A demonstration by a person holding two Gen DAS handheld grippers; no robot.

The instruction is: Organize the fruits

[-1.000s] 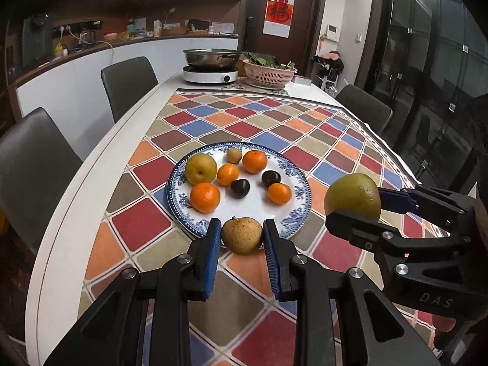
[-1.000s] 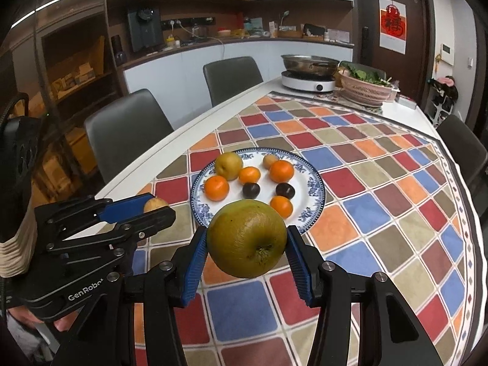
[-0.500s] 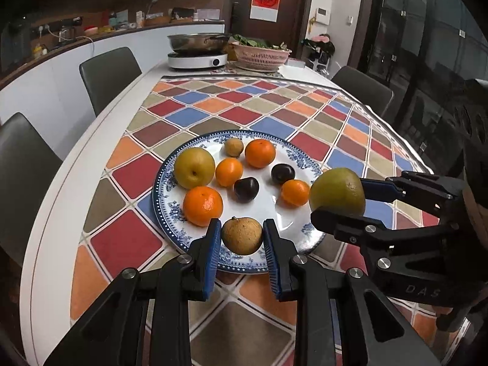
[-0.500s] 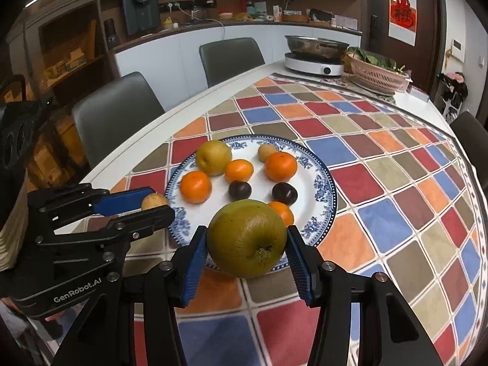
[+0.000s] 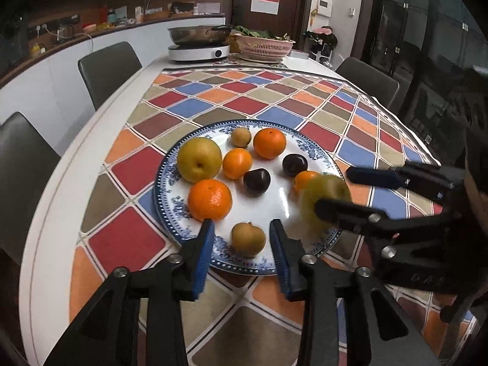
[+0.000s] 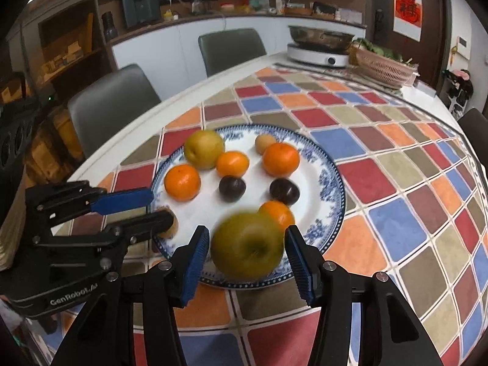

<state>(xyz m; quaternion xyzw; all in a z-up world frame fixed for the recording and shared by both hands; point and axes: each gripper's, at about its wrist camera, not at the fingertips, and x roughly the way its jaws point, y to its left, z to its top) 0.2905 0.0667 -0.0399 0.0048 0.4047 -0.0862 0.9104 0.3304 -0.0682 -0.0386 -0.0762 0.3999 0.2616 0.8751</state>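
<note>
A blue-and-white plate (image 5: 170, 180) holds a yellow pear, several oranges and two dark plums. My left gripper (image 5: 241, 238) is open around a small brown fruit (image 5: 247, 239) that rests on the plate's near rim, with gaps on both sides. My right gripper (image 6: 247, 245) is open around a large green pear (image 6: 247, 245), blurred, over the plate's (image 6: 332, 183) near edge; gaps show beside it. The pear also shows in the left wrist view (image 5: 323, 195).
The plate sits on a colourful checked tablecloth (image 5: 274, 100). An induction cooker with a steel pan (image 5: 198, 50) and a pink basket of greens (image 5: 263, 48) stand at the far end. Grey chairs (image 5: 106, 67) line the table's left side.
Both grippers moved forward over the plate and opened. The small brown fruit now lies on the plate; the green pear has left the right gripper's pads and is blurred.
</note>
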